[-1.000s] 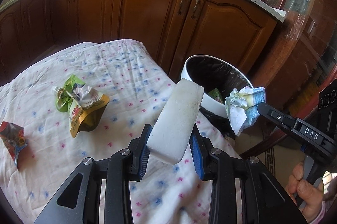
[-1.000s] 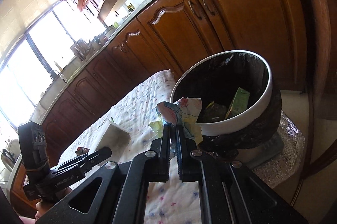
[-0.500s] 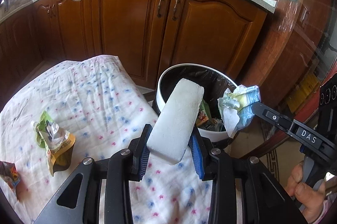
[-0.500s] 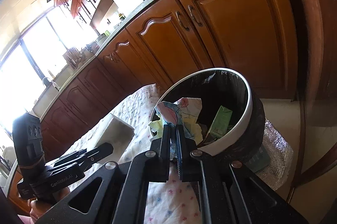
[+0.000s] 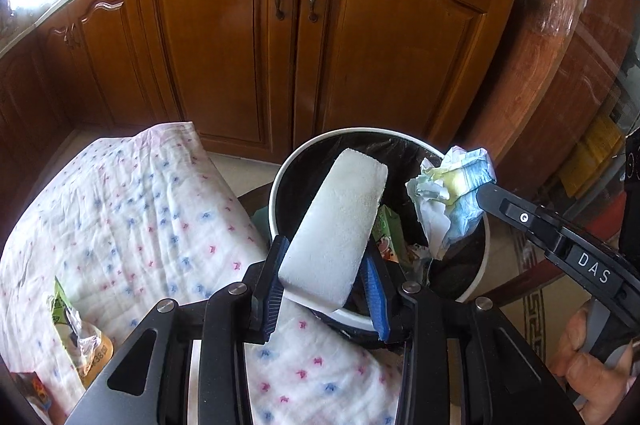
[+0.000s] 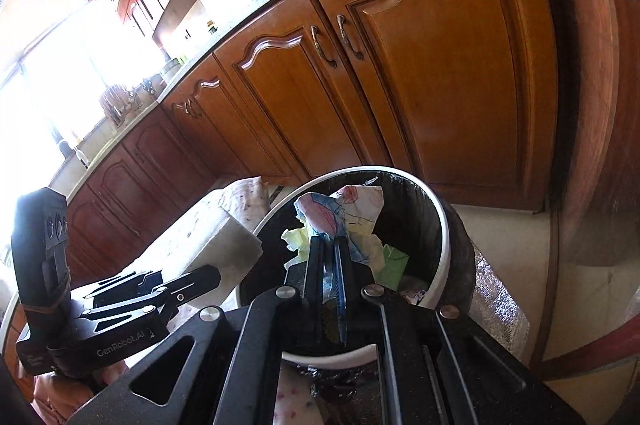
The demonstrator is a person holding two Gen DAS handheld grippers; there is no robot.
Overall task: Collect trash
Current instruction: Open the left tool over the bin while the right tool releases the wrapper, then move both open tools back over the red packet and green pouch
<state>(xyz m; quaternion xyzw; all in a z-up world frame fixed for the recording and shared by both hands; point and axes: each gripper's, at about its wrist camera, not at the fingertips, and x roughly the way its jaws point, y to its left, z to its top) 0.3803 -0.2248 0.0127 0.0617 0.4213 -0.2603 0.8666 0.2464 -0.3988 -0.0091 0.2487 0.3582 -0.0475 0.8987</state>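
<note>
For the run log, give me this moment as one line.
left gripper: shut on foam block | right gripper: shut on crumpled wrapper | both over bin

surface: table draped in a white quilted cloth (image 5: 132,225) printed with small pink and blue marks, one corner hanging toward the cabinets. on it, near the left edge: a crumpled green-and-gold snack pouch (image 5: 78,341); just beside it, at the frame's lower left, a red wrapper (image 5: 34,391), partly cut off.

Left gripper (image 5: 325,279) clamping white foam block (image 5: 334,229) over bin (image 5: 280,185) — right gripper (image 5: 482,195) alongside, pinching crumpled wrapper (image 5: 452,193) above it
</note>
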